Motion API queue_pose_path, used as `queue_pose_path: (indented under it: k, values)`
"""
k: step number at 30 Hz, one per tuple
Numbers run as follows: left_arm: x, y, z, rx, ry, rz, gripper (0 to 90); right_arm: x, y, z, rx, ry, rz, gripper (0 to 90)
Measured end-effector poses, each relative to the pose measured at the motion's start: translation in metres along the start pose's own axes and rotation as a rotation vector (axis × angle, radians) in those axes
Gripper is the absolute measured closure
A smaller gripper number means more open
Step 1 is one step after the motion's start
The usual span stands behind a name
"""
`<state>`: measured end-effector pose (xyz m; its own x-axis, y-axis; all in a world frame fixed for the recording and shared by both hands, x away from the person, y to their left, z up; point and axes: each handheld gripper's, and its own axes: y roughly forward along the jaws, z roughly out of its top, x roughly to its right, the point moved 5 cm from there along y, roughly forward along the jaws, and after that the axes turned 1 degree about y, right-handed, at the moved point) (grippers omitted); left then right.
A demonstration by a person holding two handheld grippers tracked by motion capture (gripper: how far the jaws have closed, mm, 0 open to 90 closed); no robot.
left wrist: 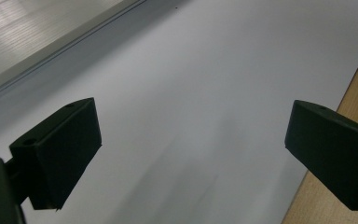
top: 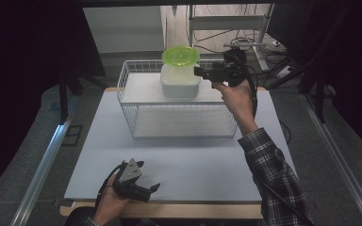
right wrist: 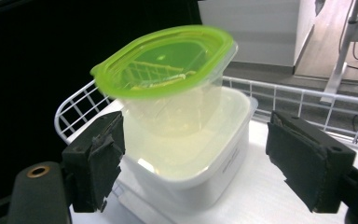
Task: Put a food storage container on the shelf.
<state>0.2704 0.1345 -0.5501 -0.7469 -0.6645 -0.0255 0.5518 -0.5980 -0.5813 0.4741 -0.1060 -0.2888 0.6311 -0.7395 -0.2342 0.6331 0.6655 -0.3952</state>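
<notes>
Clear tub: a clear plastic tub with a round lime-green lid (right wrist: pixel 163 60) sits tilted inside a white square plastic container (right wrist: pixel 200 158), in the upper middle of the high view (top: pixel 181 57); its base is down in the white container (top: pixel 180 81), its lid leaning toward the left of the right gripper view.
White container: stands on the flat top of a white wire basket rack (top: pixel 136 77), toward the back and right of that top.
Right gripper: the right gripper (top: pixel 202 72) is level, just right of the tub in the high view, jaws spread apart and touching nothing; in the right gripper view (right wrist: pixel 193 161) they stand on either side of the white container, clear of it.
Rack: rests on the pale grey sheet covering the counter (top: pixel 179 160), at its far half.
Left gripper: the left gripper (top: pixel 152 188) lies low at the lower left of the high view, in the person's hand; its jaws are wide apart over bare sheet (left wrist: pixel 191 154).
Counter edge: a wooden strip (left wrist: pixel 354 93) shows at the right of the left gripper view.
</notes>
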Motion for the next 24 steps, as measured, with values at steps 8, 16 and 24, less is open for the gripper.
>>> queue_pose_path:
  k: [8, 16, 24]
  values:
    - [0.000, 0.000, 0.000, 0.001, -0.011, -0.005, 3.2, -0.004, -0.009, -0.017, -0.004, -0.047, 0.000, 16.8]
    - [0.000, 0.000, 0.001, 0.008, -0.030, -0.018, 3.1, -0.009, -0.014, -0.037, -0.029, -0.105, 0.000, 13.1]
    - [0.000, -0.001, 0.001, 0.015, -0.043, -0.029, 3.1, -0.013, -0.014, -0.057, -0.059, -0.138, 0.009, 9.8]
